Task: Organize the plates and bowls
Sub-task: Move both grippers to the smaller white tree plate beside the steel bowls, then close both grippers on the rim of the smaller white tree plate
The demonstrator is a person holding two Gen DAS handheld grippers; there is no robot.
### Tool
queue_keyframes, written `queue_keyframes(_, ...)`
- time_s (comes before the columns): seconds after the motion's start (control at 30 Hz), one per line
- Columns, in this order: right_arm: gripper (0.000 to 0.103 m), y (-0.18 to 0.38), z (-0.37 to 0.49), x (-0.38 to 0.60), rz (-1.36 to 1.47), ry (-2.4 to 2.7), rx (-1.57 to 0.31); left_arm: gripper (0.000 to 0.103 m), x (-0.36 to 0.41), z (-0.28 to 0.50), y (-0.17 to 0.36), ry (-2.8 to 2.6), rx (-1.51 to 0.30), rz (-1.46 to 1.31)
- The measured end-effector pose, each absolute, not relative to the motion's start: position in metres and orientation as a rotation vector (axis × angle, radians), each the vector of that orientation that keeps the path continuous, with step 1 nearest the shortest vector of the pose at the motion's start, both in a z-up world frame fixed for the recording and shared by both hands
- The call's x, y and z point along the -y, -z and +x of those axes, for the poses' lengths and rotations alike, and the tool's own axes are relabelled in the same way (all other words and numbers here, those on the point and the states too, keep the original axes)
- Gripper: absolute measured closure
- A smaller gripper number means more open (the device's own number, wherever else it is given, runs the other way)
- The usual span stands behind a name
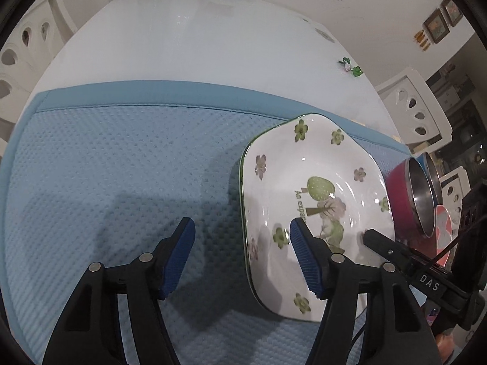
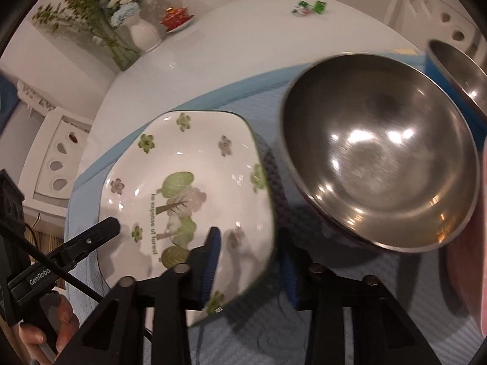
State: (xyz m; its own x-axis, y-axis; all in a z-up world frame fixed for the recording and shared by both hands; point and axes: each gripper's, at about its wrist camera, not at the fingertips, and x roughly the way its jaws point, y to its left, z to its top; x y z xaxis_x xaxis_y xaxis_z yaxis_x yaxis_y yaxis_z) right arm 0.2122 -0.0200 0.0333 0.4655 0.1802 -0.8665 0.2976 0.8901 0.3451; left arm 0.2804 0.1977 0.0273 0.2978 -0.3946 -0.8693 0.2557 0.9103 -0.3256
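The white counter carries a blue waffle-weave mat, and the task's things sit on the mat: a white square ceramic plate with a tree and flower print, then, just beside its right edge, a steel bowl with a red outside, and beyond that a second steel bowl with a blue outside.

The left gripper straddles the plate's left rim, jaws fairly wide, one pad over the mat and one over the plate's face, gripping nothing. The right gripper has its jaws narrow around the plate's right rim, one pad over the face and one outside the edge; whether they already pinch it I cannot tell.

To do the lift well, I would seat each outer pad under the rim before closing, squeeze both sides evenly, and raise the plate level, keeping clear of the red bowl beside it.

The plate reads "An expanse of forest". The right gripper's body shows "DAS"; the left one's, "GenRobo".
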Motion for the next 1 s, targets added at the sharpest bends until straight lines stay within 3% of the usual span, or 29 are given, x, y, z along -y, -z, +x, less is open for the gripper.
queue_keyframes(0.23,0.072,-0.041,0.215,0.004,0.422,0.083,-1.107,0.05,-0.195,0.287,-0.025,0.463,-1.183,-0.113)
queue_keyframes(0.47,0.072,-0.047,0.205,-0.033,0.441,-0.025,-1.129,0.05,-0.206,0.293,-0.03,0.443,-1.164,-0.086)
queue_keyframes(0.67,0.072,-0.032,0.208,-0.003,0.572,-0.005,-1.146,0.05,-0.21,0.304,-0.029,0.443,-1.158,-0.076)
queue_keyframes(1.0,0.071,-0.023,0.235,-0.008,0.363,-0.03,-1.1,0.053,-0.184,0.32,-0.019,0.518,-1.12,0.07)
